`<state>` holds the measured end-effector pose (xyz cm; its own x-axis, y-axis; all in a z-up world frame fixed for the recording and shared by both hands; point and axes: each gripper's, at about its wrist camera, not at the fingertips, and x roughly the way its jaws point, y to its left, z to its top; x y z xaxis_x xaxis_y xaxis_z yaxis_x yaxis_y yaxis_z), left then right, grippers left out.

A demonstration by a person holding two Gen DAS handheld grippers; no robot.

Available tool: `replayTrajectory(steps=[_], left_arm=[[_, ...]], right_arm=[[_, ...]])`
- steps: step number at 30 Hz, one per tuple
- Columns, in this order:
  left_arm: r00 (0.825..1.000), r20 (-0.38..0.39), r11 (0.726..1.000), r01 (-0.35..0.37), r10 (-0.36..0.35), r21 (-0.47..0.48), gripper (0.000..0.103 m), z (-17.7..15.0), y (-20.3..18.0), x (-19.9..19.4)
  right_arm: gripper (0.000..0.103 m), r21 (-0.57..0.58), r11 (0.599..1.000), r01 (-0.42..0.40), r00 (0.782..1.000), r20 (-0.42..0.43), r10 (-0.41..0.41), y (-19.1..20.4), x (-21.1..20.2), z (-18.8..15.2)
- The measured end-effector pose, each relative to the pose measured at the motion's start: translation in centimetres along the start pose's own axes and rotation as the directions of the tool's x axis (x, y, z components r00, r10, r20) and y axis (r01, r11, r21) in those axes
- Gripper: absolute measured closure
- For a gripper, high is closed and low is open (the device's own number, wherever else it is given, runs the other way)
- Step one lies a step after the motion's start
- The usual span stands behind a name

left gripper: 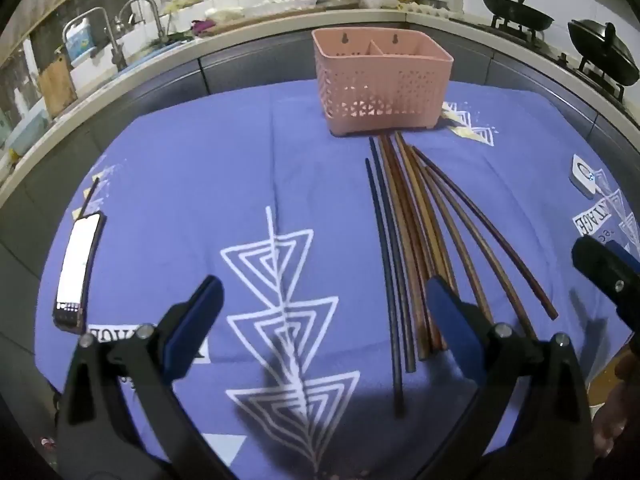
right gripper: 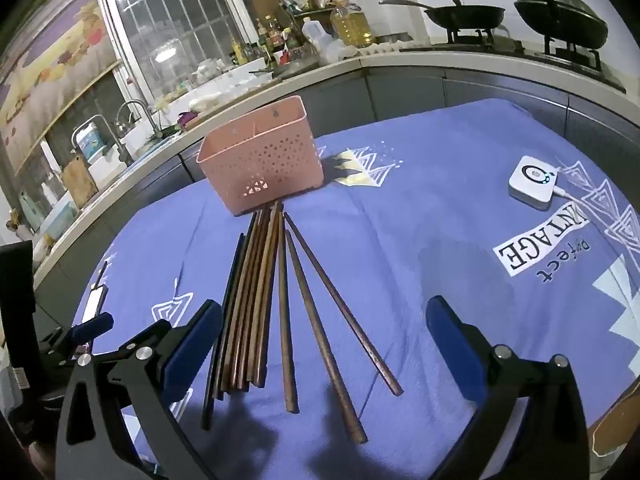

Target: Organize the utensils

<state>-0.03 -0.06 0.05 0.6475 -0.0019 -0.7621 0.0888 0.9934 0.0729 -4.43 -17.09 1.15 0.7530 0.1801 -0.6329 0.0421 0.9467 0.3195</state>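
I hold my left gripper above the purple printed cloth, its blue pads spread wide with nothing between them, only the white triangle pattern below. My right gripper hangs over the near ends of the chopsticks, jaws also fully apart and gripping nothing. The chopsticks lie flat on the cloth in a loose fan: their far tips gather just in front of the pink perforated holder, and their near ends spread toward me. Two dark ones lie on the left edge of the bundle, brown wooden ones in the middle, and three brown ones splay apart to the right. The holder stands upright at the far side of the cloth, divided inside, and looks empty, though I see only part of its interior. A phone lies at the cloth's left edge, and a small white device sits far right.
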Motion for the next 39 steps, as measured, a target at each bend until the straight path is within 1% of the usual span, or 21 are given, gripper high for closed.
replayTrajectory(steps=[3, 4, 5, 6, 8, 9, 10, 12, 15, 16, 24, 39], left_arm=[[1.000, 0.009, 1.000, -0.002, 0.002, 0.003, 0.006, 0.0, 0.1, -0.1], [1.000, 0.006, 1.000, -0.001, 0.001, 0.000, 0.006, 0.0, 0.2, -0.1], [1.000, -0.002, 1.000, -0.013, 0.013, 0.003, 0.006, 0.2, -0.1, 0.1], [1.000, 0.011, 1.000, -0.023, 0.023, 0.009, 0.006, -0.1, -0.4, -0.2], [1.000, 0.016, 1.000, -0.026, 0.026, 0.002, 0.006, -0.4, -0.7, -0.7], [1.000, 0.008, 1.000, -0.019, 0.019, -0.007, 0.006, -0.4, -0.3, -0.4], [1.000, 0.015, 1.000, -0.015, 0.015, -0.015, 0.006, -0.7, 0.0, -0.4], [1.000, 0.017, 1.000, -0.020, 0.020, -0.024, 0.006, -0.7, 0.2, -0.5], [0.999, 0.017, 0.999, -0.036, 0.036, -0.032, 0.006, -0.8, 0.4, -0.5], [0.999, 0.017, 0.999, -0.039, 0.040, -0.033, 0.006, -0.9, 0.5, -0.6], [0.998, 0.012, 0.998, -0.058, 0.058, -0.036, 0.006, -1.2, 0.8, -0.6], [0.997, -0.029, 0.997, -0.067, 0.065, -0.042, 0.006, -1.5, 1.0, 0.0]], right_arm=[[0.003, -0.002, 1.000, 0.000, 1.000, 0.003, 0.000, -0.1, -0.2, -0.1], [0.003, -0.001, 1.000, 0.003, 1.000, -0.009, -0.003, -0.1, -0.1, -0.1], [0.003, -0.001, 1.000, 0.004, 1.000, -0.013, -0.004, -0.1, 0.0, -0.1], [0.003, 0.000, 1.000, 0.004, 1.000, -0.014, -0.004, -0.1, -0.1, -0.2], [0.003, 0.002, 1.000, 0.004, 1.000, -0.018, -0.004, 0.0, -0.1, -0.4], [0.003, 0.002, 1.000, 0.006, 1.000, -0.018, -0.006, 0.1, -0.1, -0.5], [0.003, 0.000, 1.000, 0.008, 1.000, -0.018, -0.008, 0.3, 0.1, -0.9], [0.003, 0.004, 1.000, 0.009, 1.000, -0.019, -0.009, 0.3, 0.3, -1.5], [0.003, 0.013, 1.000, 0.008, 1.000, -0.025, -0.008, 0.6, 0.3, -1.5], [0.003, 0.021, 1.000, -0.001, 0.999, -0.035, 0.002, -0.3, 0.2, -1.0], [0.003, 0.019, 1.000, -0.005, 0.999, -0.044, 0.006, -0.1, 0.4, -1.0], [0.003, 0.005, 1.000, -0.030, 0.998, -0.046, 0.030, 0.6, 0.4, -1.1]])
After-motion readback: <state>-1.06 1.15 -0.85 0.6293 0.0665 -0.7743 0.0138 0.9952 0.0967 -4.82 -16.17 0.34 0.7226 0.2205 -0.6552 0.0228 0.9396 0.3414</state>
